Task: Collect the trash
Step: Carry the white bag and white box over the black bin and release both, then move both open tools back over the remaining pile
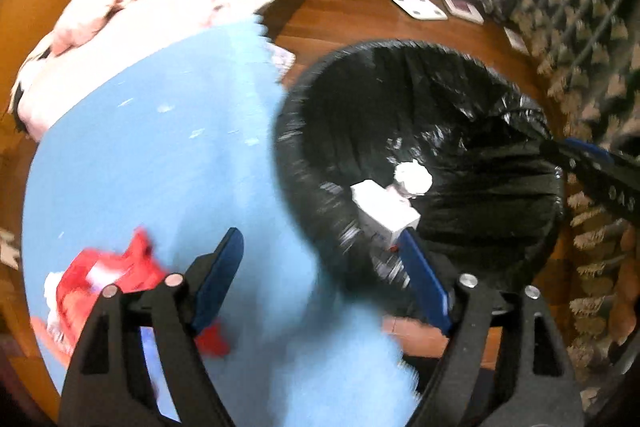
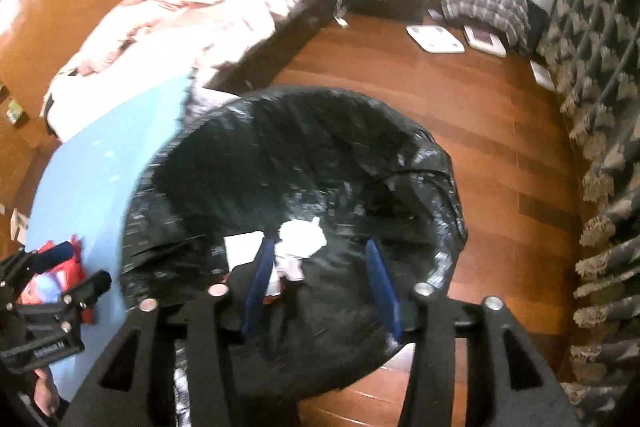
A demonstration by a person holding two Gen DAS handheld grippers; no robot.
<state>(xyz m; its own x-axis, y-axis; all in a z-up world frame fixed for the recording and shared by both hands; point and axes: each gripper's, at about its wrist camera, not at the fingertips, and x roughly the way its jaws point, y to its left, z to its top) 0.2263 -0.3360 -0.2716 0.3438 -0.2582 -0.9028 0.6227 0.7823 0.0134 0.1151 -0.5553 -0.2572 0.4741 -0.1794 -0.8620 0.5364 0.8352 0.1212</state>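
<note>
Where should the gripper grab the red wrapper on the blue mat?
Grab the red wrapper by its raised, crinkled top edge, coming from above with the open left gripper. It lies flat on the blue mat, so the sides probably offer little to pinch.

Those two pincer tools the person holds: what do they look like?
Each is matte black, with angular arms that have triangular cut-outs and round silver pins at the hinges. The left gripper and the right gripper each end in two flat, dark blue fingers. Small pale lettering on the body is too blurred to read.
</note>
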